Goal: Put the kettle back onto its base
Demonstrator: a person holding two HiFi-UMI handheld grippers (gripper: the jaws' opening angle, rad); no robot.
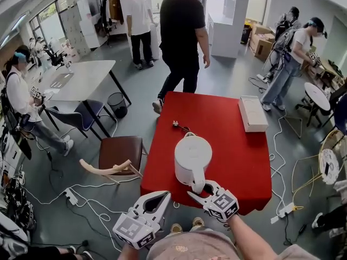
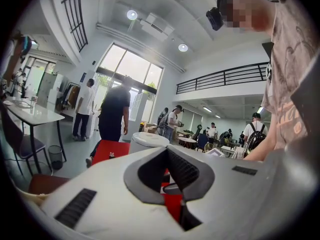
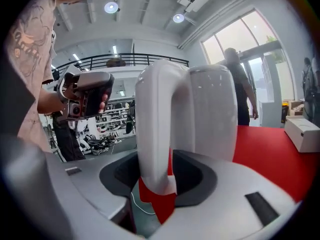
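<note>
The white kettle (image 1: 190, 158) stands upright near the front edge of the red table (image 1: 222, 112), with its handle (image 1: 198, 180) turned toward me. No separate base can be made out under it. My right gripper (image 1: 201, 192) is open, one jaw on each side of the handle. In the right gripper view the handle (image 3: 155, 134) fills the gap of the gripper (image 3: 159, 176), and a thin strip of red shows beside it. My left gripper (image 1: 164, 196) hangs off the table's front left corner, jaw tips together, holding nothing. From the left gripper (image 2: 167, 156) the kettle (image 2: 148, 141) shows just ahead.
A black plug with its cord (image 1: 177, 125) lies behind the kettle. A flat white box (image 1: 252, 114) sits at the table's far right. A brown chair (image 1: 120, 151) stands left of the table. A person in black (image 1: 181, 31) walks beyond the far end. Cables (image 1: 287, 172) cross the floor.
</note>
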